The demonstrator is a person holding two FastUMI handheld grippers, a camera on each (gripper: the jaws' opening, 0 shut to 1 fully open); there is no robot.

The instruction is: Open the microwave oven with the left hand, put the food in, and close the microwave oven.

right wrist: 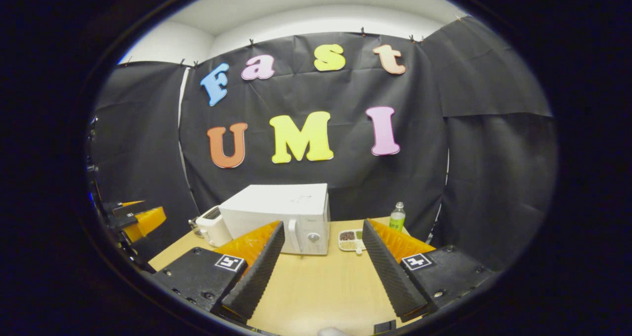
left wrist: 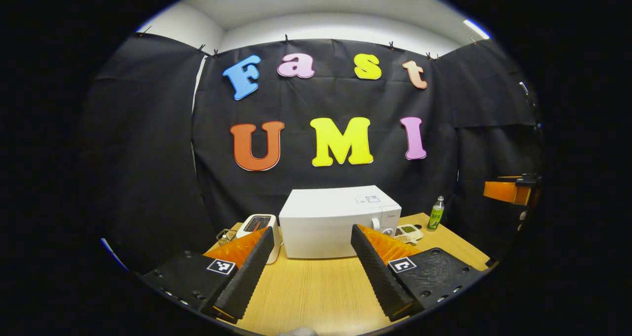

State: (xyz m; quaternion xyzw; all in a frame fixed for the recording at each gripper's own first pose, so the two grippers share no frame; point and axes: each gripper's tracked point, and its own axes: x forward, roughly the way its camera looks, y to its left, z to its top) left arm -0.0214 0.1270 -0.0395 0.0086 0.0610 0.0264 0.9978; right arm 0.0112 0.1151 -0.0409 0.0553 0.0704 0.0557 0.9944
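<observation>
Opening stage of the task; the white microwave oven (left wrist: 339,221) stands at the far middle of the wooden table (left wrist: 316,291), door shut, its pale vertical handle (right wrist: 292,235) and round knob (right wrist: 313,237) on the right part of the front, seen best in the right gripper view; a white toaster (left wrist: 259,227) sits just beside it on one flank, and the compartmented food tray (right wrist: 351,240) lies on the table on the other flank, near a green bottle (right wrist: 397,216); left gripper (left wrist: 313,264) held well short of the oven, jaws spread wide with nothing between them; right gripper (right wrist: 321,272) likewise spread and empty, aimed between handle and tray; the oven body is judged heavy and rigid, unlikely to slide under a moderate pull, while the door should swing stiffly on its hinge; the handle is the sensible hold for the left gripper, pinched across its narrow bar; the tray appears light, shallow and stiff, its loose contents liable to spill, so a level pinch on the near rim is advised
</observation>
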